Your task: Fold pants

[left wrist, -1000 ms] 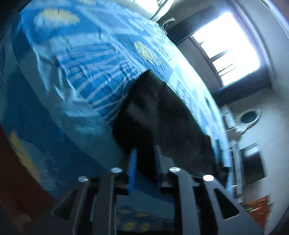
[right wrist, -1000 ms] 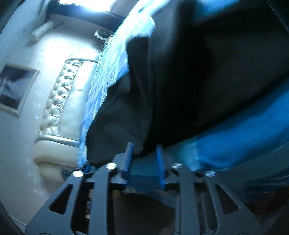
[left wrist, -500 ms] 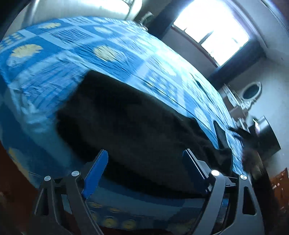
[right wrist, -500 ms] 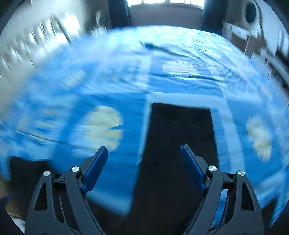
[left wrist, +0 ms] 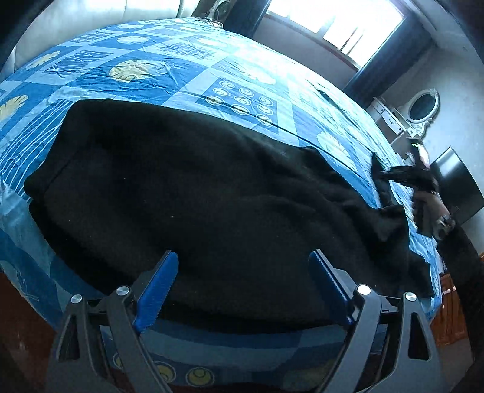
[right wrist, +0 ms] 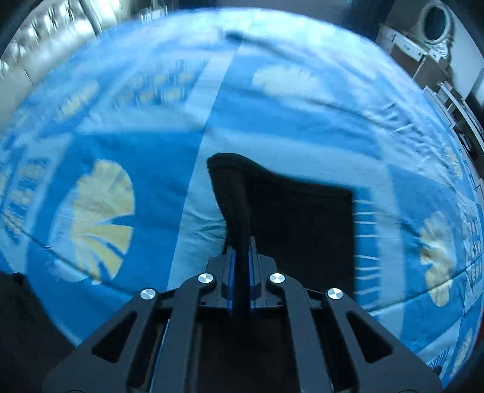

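Note:
Black pants [left wrist: 193, 193] lie spread along the near edge of a bed with a blue patterned sheet [left wrist: 169, 69]. My left gripper [left wrist: 242, 287] is open and empty, its blue fingers apart just above the pants' near edge. My right gripper [right wrist: 241, 257] is shut on a raised fold of the pants [right wrist: 236, 205] at their end, with the rest of the black cloth [right wrist: 302, 217] lying flat on the sheet [right wrist: 272, 127] beyond. In the left wrist view the right gripper [left wrist: 414, 178] shows at the far right end of the pants.
A cream padded headboard [right wrist: 45, 45] stands at the bed's left side. A bright window [left wrist: 332, 21] with dark curtains is beyond the bed. A white dresser with an oval mirror [left wrist: 422, 105] and a dark screen [left wrist: 456, 187] stand at the right.
My left gripper let go of the pants and opened wide, then drew back. My right gripper opened, moved to the pants' end and shut on a fold of the cloth.

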A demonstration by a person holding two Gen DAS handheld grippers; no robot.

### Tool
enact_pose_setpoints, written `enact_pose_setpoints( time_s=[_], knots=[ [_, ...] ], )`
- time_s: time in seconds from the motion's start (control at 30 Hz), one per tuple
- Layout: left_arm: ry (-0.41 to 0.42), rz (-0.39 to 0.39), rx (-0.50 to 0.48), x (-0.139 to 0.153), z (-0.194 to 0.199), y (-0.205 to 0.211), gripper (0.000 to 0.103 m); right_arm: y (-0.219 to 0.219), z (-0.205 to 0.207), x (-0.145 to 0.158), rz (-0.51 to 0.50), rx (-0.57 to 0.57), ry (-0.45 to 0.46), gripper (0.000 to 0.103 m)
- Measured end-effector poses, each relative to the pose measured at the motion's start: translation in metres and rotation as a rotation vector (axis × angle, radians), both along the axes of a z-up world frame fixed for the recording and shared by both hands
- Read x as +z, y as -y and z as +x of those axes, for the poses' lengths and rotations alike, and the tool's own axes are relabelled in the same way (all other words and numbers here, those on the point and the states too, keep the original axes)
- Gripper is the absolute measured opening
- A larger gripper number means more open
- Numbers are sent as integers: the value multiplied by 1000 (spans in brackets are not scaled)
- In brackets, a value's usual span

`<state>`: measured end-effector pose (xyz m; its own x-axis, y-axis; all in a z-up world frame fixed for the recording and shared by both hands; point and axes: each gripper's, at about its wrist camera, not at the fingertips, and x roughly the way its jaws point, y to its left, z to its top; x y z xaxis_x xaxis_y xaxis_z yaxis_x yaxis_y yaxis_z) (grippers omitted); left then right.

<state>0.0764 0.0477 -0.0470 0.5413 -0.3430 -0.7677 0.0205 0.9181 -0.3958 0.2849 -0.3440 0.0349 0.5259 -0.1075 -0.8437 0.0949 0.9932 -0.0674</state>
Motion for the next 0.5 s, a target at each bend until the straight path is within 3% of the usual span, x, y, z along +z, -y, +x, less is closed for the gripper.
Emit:
enact_pose_setpoints(
  time_s=[0.13,0.27,0.4,0.5],
  knots=[
    [12,-7,-27,10,-5,12,87,42,-78,66,148,-7,206,6],
    [17,-24,-90,21,-12,45,87,90,-173,113,218,-18,364,6],
    [26,-14,-190,28,-18,90,87,135,-256,118,259,-84,434,6],
    [42,5,-264,31,-24,127,87,159,-298,104,262,-130,422,6]
  ],
)
